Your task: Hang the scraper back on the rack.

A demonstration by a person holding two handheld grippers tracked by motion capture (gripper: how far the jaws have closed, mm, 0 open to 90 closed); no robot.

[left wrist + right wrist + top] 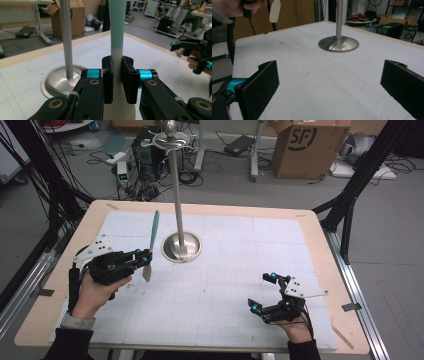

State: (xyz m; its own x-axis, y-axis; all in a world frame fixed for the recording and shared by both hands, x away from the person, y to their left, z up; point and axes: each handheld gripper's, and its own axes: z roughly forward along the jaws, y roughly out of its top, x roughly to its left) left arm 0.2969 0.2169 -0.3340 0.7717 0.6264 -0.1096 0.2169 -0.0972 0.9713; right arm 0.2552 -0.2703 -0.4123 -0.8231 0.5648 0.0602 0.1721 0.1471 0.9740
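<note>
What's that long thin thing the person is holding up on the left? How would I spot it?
Find the metal stand with its tall pole at the middle of the table. Just left of its round base, the left gripper clamps a slim spatula, held nearly upright. Nothing else there is mint green above and cream below.

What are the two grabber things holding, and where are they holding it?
The left gripper pinches a spatula on its cream part, just below the green handle. The right gripper is open and holds nothing.

One spatula [151, 241], one metal stand [181, 246], two hand-held grippers (left [145, 259], right [263, 292]).
</note>
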